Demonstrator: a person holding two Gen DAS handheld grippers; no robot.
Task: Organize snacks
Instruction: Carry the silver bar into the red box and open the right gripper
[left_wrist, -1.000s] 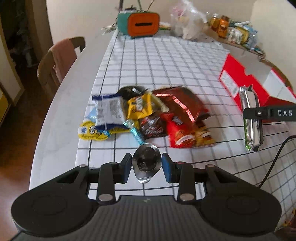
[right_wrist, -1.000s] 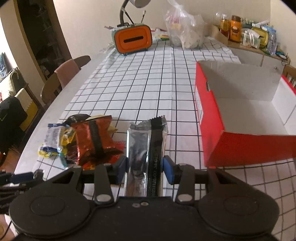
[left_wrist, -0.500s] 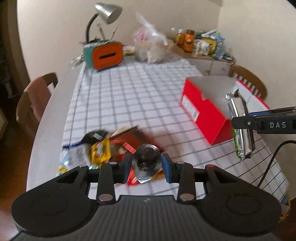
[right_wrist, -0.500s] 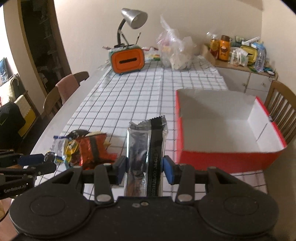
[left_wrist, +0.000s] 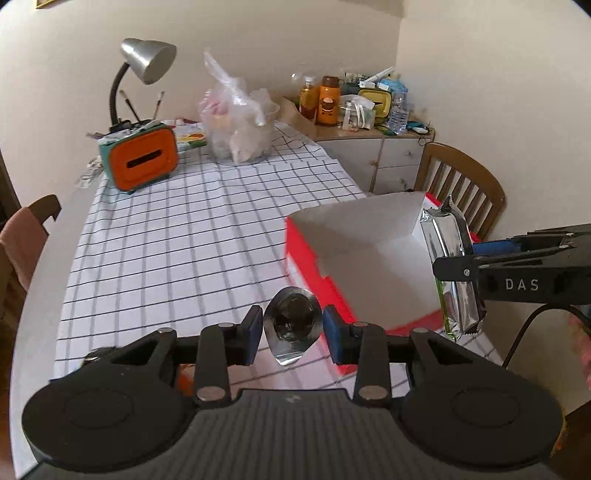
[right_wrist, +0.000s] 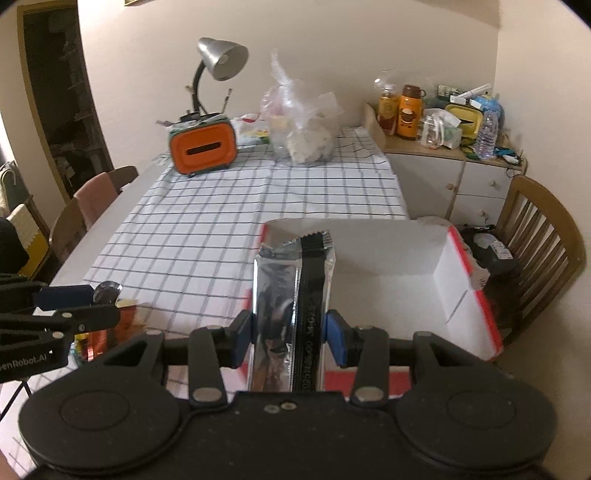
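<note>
A table covered by a checked cloth (left_wrist: 177, 236) fills the middle of both views. At the lower right of the left wrist view an open red box (left_wrist: 369, 254) with a white interior is seen on the cloth; in the right wrist view the same box (right_wrist: 424, 280) is partly hidden behind what the gripper carries. Wooden chairs are seen at the right edge (right_wrist: 535, 251) and the left edge (right_wrist: 92, 206). A cluttered cabinet (right_wrist: 454, 166) stands in the upper right. At the far end of the table an orange and teal container (left_wrist: 138, 158) is set beneath a grey desk lamp (left_wrist: 147, 62), with a clear plastic bag (left_wrist: 236, 125) beside it.

A long silver snack bar (right_wrist: 291, 314) is clamped upright by the right gripper (right_wrist: 289, 332), above the box's near wall. A small round foil-wrapped snack (left_wrist: 291, 321) is pinched by the left gripper (left_wrist: 291, 328), in front of the box's left corner. A little of the remaining snack pile (right_wrist: 99, 339) is seen at the lower left of the right wrist view, mostly blocked by the left gripper.
</note>
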